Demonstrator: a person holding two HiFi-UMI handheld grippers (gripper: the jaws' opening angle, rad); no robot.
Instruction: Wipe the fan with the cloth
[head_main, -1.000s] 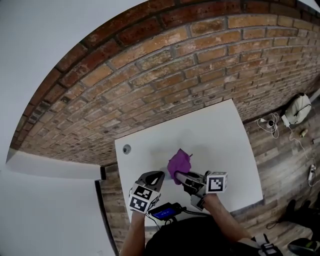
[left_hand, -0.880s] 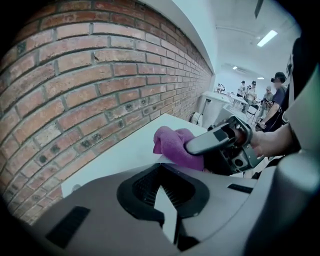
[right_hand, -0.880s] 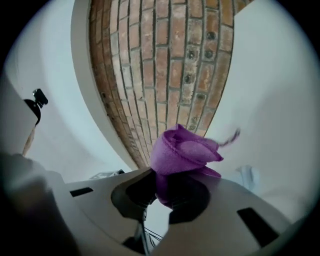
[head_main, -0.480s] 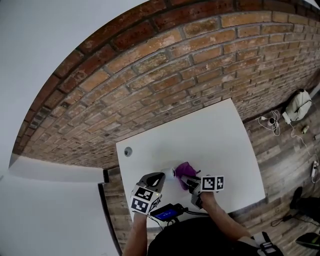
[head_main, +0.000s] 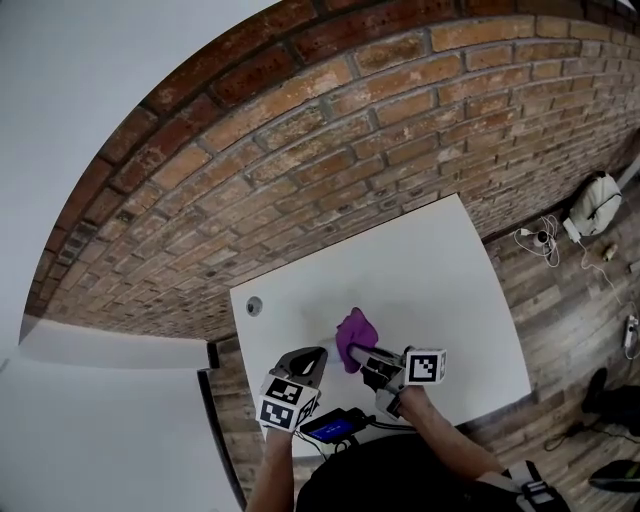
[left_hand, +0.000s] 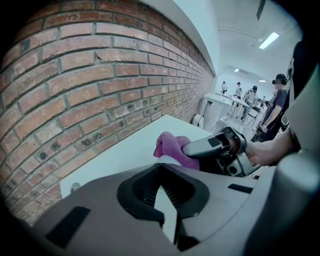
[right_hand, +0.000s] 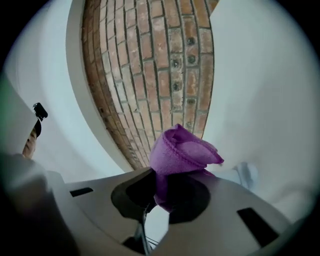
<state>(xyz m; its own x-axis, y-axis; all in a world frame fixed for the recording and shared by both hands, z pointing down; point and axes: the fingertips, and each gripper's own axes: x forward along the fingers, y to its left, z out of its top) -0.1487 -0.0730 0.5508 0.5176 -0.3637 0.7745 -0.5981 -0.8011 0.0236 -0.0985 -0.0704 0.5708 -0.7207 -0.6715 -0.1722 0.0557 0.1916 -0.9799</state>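
Over the white table, right tongs clamp the purple cloth; left tongs closed, empty.

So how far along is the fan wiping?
Done: the purple cloth is picked up, clamped in the right gripper over the white table. In hand: the left gripper is shut and empty near the table's front edge. Left: I can't make out a fan clearly, so no wiping shows yet.

Purple cloth, white table
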